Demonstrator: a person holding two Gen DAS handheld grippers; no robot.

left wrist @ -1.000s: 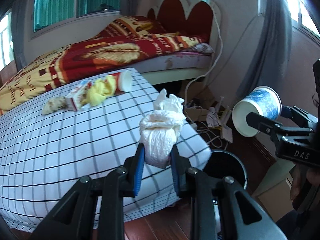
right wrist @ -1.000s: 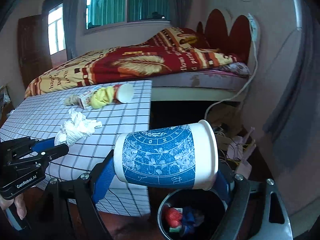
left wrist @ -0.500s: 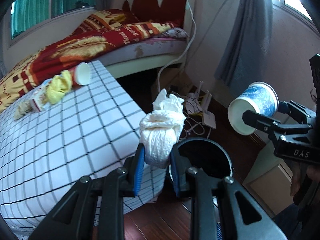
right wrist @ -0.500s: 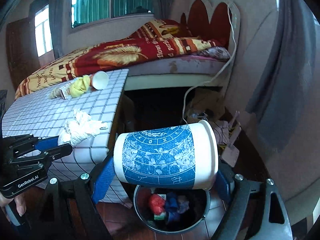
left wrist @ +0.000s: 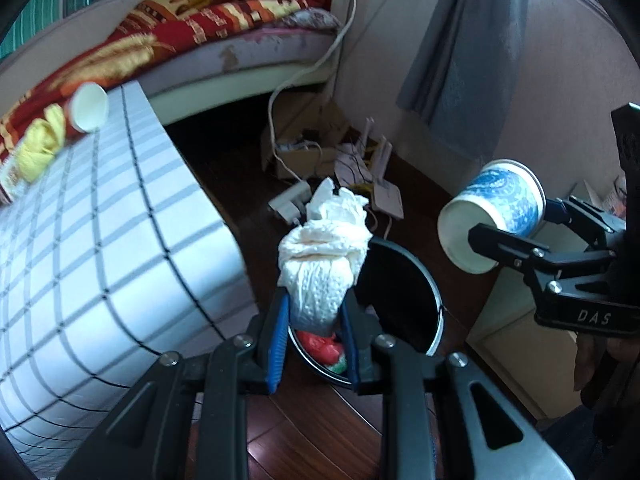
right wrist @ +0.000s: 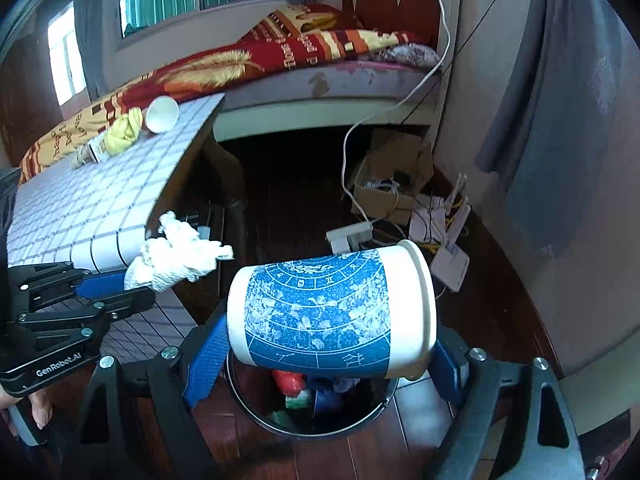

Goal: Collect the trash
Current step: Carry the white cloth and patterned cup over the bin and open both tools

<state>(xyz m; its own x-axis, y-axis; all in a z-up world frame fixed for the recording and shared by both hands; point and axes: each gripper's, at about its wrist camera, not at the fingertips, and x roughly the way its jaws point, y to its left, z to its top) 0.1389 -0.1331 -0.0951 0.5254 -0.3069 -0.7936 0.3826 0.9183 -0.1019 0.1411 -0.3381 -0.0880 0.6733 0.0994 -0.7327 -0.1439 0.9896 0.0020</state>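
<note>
Two grippers each carry a piece of trash above a round black waste bin (right wrist: 312, 412) standing on the dark wooden floor. The left gripper (left wrist: 314, 338) has its blue-padded jaws pressed narrowly onto a crumpled white paper towel wad (left wrist: 324, 256), whose lower tip hides part of the bin's opening in the left wrist view. The right gripper (right wrist: 320, 364) clamps a blue-and-white patterned paper cup (right wrist: 332, 312) lying sideways, gripped end to end with its jaws set wide. That cup covers the far half of the bin in the right wrist view, so only some red, green and blue scraps inside show; what they are is hard to make out.

Beside the bin, a table with a white black-gridded cloth (left wrist: 100, 248) ends at a rounded corner very near the towel wad. Near its far edge lie an overturned white paper cup (right wrist: 162, 114), a crumpled yellow wrapper (right wrist: 122, 136) and a small carton, partly cut off in the left wrist view. Behind the bin, a cardboard box (right wrist: 384, 184), white cables and a power strip (right wrist: 350, 236) crowd the floor. A grey curtain (right wrist: 560, 120) hangs on the right. Between table corner and clutter, the floor around the bin lies free.
</note>
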